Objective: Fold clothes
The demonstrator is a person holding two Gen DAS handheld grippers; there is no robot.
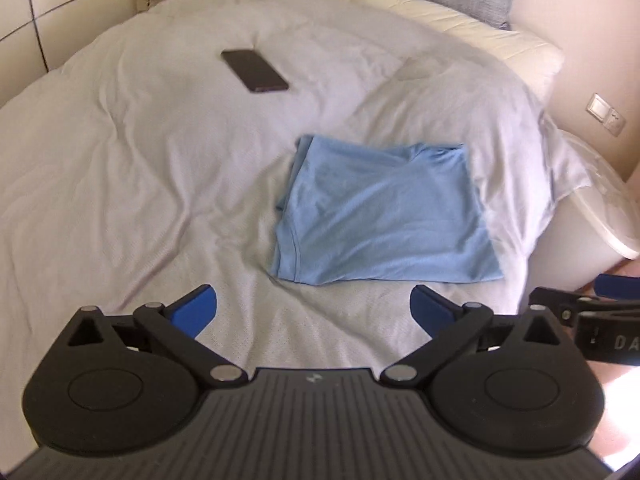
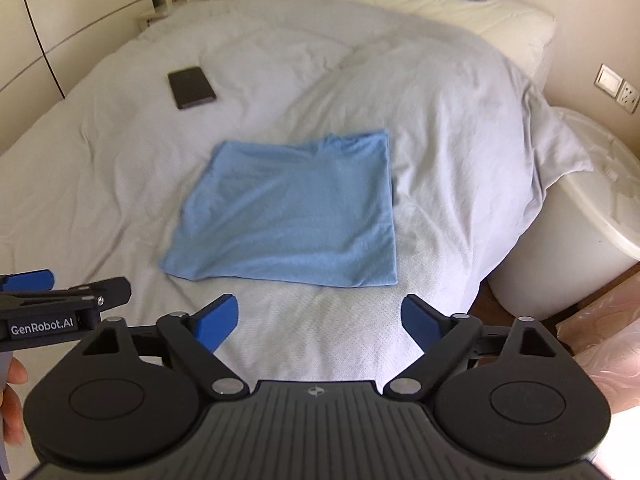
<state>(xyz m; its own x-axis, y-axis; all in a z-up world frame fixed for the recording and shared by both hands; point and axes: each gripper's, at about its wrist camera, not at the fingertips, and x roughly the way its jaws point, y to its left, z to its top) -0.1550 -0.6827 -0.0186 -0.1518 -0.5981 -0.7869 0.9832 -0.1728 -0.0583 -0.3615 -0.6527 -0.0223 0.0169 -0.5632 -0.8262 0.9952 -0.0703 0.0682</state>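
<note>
- Both tongs are spread wide with nothing between them: the left tongs [image 1: 314, 312] and the right tongs [image 2: 320, 322] hang above the bed [image 1: 120, 168], clear of the cloth
- The shirt [image 1: 384, 216] lies ahead of and below both tongs as a blue, roughly square packet on the duvet; from the left tongs it sits a little to the right, from the right tongs a little to the left
- The fold looks about finished, so a needless extra touch could spoil it: an open fingertip dragged over the top layer would pull it askew
- The left edge shows loose stacked layers and a hem; a pinch there could catch only one layer and peel the packet open when lifted
- The duvet is soft and rumpled, so pressing down beside the shirt could tilt it and let the layers slide
- The two tongs hang close side by side; swinging either inward could knock them together
- The phone [image 1: 255, 71] lies far beyond the shirt, to the left; a tug on the duvet might shift it, though it seems well out of the way
</note>
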